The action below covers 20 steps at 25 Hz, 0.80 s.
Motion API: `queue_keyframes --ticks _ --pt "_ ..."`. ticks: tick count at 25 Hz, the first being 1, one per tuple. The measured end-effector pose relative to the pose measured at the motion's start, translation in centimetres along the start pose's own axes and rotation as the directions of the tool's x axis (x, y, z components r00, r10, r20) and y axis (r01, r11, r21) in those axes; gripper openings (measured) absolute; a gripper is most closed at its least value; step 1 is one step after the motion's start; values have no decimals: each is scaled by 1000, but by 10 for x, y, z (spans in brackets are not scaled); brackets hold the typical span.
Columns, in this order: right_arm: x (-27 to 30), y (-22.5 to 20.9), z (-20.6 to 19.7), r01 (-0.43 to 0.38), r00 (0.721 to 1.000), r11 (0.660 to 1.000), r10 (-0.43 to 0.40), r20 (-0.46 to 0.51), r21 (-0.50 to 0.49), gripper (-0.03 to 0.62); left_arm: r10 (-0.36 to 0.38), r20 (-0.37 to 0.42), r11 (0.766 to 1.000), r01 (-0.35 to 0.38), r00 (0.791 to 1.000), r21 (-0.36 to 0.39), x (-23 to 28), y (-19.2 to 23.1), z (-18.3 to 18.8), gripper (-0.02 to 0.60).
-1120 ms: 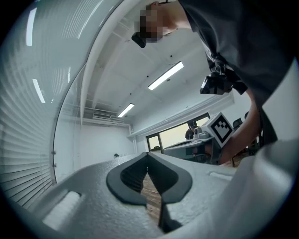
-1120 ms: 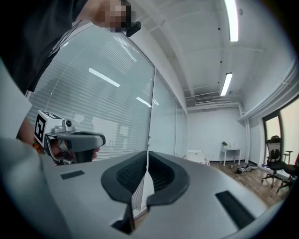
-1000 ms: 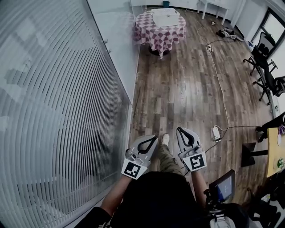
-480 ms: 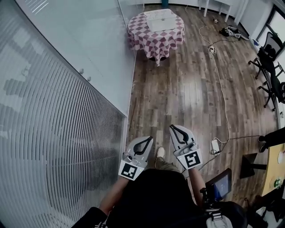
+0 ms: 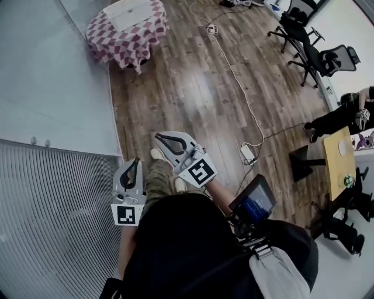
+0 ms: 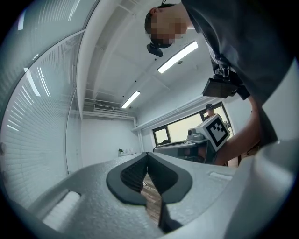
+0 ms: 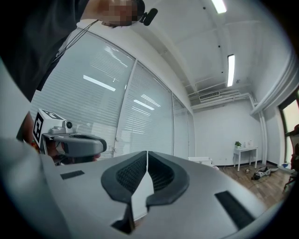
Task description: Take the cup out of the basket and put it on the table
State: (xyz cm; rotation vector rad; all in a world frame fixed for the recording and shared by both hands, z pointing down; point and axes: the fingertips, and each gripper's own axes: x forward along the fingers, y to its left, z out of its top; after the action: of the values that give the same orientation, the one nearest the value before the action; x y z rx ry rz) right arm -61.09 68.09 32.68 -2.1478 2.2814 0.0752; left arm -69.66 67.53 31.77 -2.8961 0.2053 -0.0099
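A round table with a red-and-white checked cloth (image 5: pixel 125 32) stands far ahead at the upper left of the head view. A white basket (image 5: pixel 131 11) rests on top of it. No cup can be made out at this distance. My left gripper (image 5: pixel 136 161) is held level over the wood floor, shut and empty. Just right of it and slightly ahead, my right gripper (image 5: pixel 158 137) is also shut and empty. The left gripper view shows pads (image 6: pixel 135 172) meeting at the tip. The right gripper view shows shut pads (image 7: pixel 161 175) and the basket (image 7: pixel 201 161) far off.
A glass wall with blinds (image 5: pixel 52 204) runs along the left. A white cable and power strip (image 5: pixel 248 153) lie on the floor to the right. Office chairs (image 5: pixel 315 49) stand at the upper right, with a yellow table (image 5: pixel 339 163) and a seated person (image 5: pixel 336 120) at the right edge.
The view has swung: the checked table moved from top centre to the upper left. Both grippers travelled along the floor with the person, and the left one now trails the right.
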Motion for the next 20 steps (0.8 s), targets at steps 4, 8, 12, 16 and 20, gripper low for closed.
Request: queue_keyframes --ticks 4,8,12,16,20 --pt "29 -47 -18 42 999 998 -42 1 -35 12 -48 89 998 51 995 -31 58 24 -23 6" --pt "69 -105 -22 70 997 994 -71 -16 -88 12 -71 103 995 77 992 -61 123 66 -45 6" --pt "116 -171 -19 101 994 989 -105 -33 -107 12 -87 118 993 95 989 -68 193 115 -52 6" --pt "185 -232 -13 103 993 987 -110 -50 -126 12 -96 129 992 106 987 -74 256 174 -60 6" --pt "253 -280 -9 108 993 986 -114 -40 -128 12 -104 127 991 113 986 -65 308 234 -72 6"
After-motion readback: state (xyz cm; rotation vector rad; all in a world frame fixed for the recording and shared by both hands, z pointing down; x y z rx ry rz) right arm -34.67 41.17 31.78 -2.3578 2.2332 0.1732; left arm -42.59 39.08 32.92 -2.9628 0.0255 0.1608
